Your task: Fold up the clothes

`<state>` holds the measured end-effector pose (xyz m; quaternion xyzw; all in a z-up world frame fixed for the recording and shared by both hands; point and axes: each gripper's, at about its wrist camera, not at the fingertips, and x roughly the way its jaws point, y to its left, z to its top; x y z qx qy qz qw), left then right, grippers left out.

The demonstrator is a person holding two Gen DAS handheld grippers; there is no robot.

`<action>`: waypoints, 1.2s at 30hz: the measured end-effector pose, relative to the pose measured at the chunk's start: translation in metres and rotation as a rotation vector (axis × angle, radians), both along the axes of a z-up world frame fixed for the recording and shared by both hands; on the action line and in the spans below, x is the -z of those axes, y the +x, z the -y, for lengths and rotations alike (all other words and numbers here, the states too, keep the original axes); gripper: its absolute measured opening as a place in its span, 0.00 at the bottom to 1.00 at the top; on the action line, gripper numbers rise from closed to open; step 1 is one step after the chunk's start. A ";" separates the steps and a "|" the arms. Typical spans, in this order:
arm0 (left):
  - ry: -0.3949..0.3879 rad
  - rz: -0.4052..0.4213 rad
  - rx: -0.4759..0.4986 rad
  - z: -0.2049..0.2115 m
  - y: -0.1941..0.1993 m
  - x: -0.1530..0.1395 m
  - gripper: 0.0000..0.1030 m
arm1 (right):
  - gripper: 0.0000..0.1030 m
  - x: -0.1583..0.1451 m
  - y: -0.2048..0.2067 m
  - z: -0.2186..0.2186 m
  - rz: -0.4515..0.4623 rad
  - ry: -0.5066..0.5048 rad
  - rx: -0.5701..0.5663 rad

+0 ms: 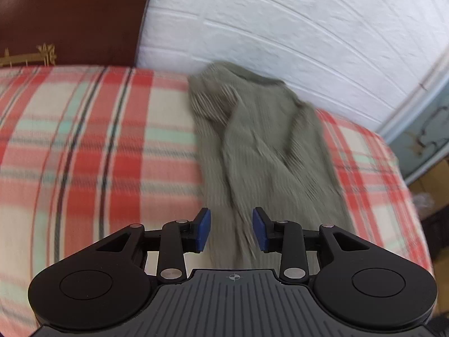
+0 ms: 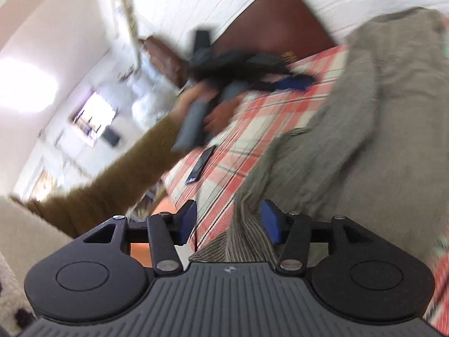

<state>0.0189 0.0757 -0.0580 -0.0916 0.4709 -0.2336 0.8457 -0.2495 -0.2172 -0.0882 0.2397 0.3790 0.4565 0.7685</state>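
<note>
Claws, left (image 1: 230, 230) and right (image 2: 228, 221), both spread over olive garment (image 1: 266, 140) on plaid bed (image 1: 98, 140).

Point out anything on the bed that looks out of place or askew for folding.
A phone lies on the plaid bedspread near its edge, a stray thing in the folding space. The olive garment is bunched and twisted rather than spread flat, its hem trailing between the open jaws of the right hand-held gripper. Nothing looks spilled or damaged.
</note>
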 end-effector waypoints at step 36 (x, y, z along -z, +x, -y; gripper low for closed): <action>0.029 -0.036 -0.004 0.004 -0.111 0.024 0.71 | 0.47 0.056 -0.033 -0.023 -0.005 -0.140 0.127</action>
